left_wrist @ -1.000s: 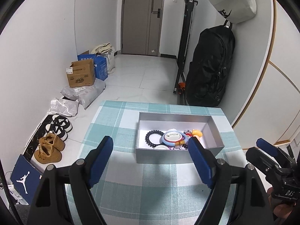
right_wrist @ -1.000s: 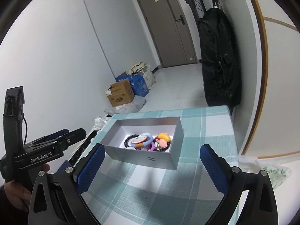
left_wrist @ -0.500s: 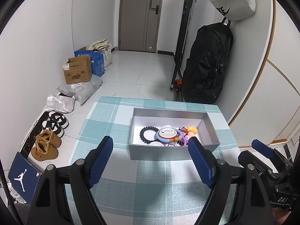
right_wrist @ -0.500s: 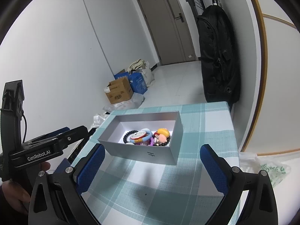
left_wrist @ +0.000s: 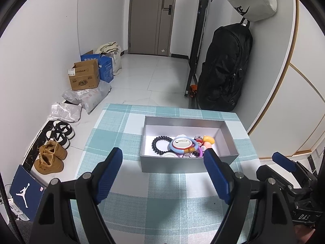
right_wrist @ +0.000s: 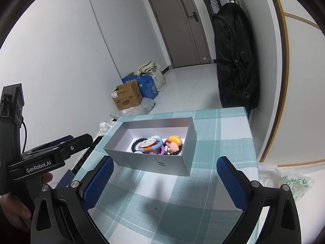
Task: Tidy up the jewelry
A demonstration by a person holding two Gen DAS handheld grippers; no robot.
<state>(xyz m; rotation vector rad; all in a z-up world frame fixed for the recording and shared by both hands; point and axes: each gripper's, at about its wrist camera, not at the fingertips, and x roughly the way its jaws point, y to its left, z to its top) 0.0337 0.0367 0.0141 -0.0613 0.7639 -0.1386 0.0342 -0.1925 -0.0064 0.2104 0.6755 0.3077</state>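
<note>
A grey open box (left_wrist: 166, 164) stands on the teal checked tablecloth (left_wrist: 162, 199); it also shows in the right wrist view (right_wrist: 154, 164). Inside lie a black bead bracelet (left_wrist: 157, 143), a round blue-rimmed badge (left_wrist: 181, 145), a yellow and red figure (left_wrist: 207, 140) and other small pieces. My left gripper (left_wrist: 163, 174) is open and empty, just in front of the box. My right gripper (right_wrist: 162, 181) is open and empty, in front of the box's near corner. The right gripper also shows in the left wrist view at the right edge (left_wrist: 284, 166).
The table ends just behind the box, with white floor beyond. Cardboard boxes (left_wrist: 84, 77), bags and shoes (left_wrist: 50, 156) line the left wall. A black backpack (left_wrist: 223, 69) leans on the right wall. A plastic bag (right_wrist: 288, 183) lies right of the table.
Both grippers have drawn back and risen a little, so the box sits lower and further off in both views. Both stay open and empty.
</note>
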